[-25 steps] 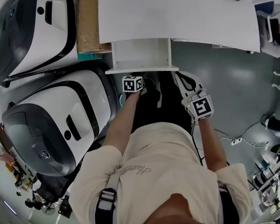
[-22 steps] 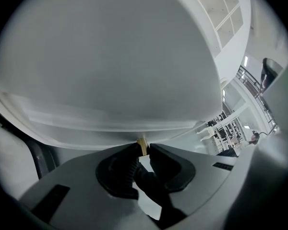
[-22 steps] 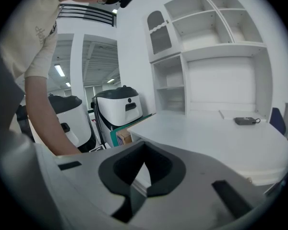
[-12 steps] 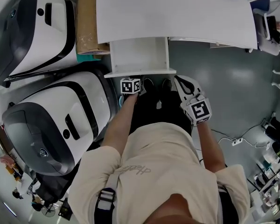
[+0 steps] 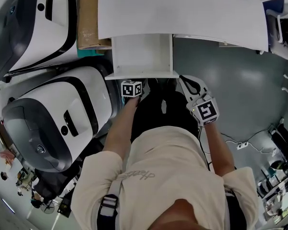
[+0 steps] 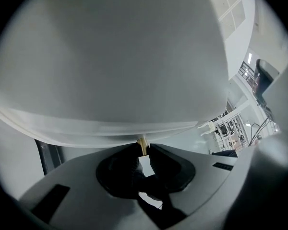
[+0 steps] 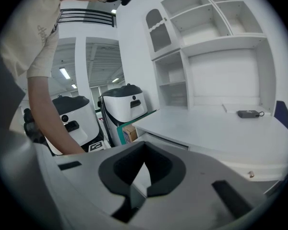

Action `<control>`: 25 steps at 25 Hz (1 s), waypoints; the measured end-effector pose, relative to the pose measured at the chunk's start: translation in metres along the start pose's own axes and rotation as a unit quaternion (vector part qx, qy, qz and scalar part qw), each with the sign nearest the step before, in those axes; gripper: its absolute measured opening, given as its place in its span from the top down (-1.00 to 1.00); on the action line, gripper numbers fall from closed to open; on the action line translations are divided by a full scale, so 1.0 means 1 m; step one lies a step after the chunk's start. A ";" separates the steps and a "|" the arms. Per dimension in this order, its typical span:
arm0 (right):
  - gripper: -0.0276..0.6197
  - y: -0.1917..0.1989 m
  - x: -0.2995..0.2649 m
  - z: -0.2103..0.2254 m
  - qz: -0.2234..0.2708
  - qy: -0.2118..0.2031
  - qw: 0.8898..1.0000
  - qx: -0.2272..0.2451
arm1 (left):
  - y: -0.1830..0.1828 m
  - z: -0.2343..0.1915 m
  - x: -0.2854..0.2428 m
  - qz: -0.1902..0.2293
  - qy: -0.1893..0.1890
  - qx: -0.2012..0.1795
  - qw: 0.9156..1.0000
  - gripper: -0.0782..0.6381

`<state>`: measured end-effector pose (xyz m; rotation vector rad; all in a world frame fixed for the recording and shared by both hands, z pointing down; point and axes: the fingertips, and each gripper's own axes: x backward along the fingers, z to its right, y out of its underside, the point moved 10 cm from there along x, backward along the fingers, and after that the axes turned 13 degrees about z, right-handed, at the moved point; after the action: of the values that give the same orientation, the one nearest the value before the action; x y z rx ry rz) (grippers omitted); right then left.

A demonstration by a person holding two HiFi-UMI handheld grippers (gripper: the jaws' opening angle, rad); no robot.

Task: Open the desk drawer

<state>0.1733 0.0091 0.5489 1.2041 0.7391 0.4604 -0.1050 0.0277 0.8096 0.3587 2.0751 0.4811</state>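
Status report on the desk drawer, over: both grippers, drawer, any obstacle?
Left gripper shut on drawer knob; right gripper shut, empty, held aside. Drawer well out from under desk. White machine beside its left side, not blocking.

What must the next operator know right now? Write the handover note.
The left gripper is shut on the small tan knob at the front of the drawer.
The right gripper has its jaws together on nothing, off to the drawer's right.
The drawer is pulled well out from under the white desk; its inside looks bare.
Done: knob gripped, drawer largely open.
Left: pull further if needed, then release the knob.
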 end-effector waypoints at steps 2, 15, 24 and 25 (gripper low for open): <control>0.92 0.004 0.003 0.004 -0.005 -0.004 1.000 -0.002 | 0.001 0.001 0.002 0.000 -0.005 -0.001 1.000 0.57; 0.92 0.003 0.014 0.015 -0.001 -0.032 0.999 -0.002 | 0.022 0.007 0.009 0.020 -0.027 -0.004 0.999 0.57; 0.92 0.005 0.024 0.019 -0.007 -0.049 0.999 0.006 | 0.034 0.016 0.017 0.086 -0.089 0.016 0.992 0.57; 0.92 0.005 0.024 0.020 -0.005 -0.052 0.999 0.007 | 0.034 0.017 0.018 0.089 -0.096 0.020 0.991 0.57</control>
<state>0.2045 0.0140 0.5501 1.2279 0.6613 0.3814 -0.0974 0.0685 0.8041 0.5942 1.8771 0.4906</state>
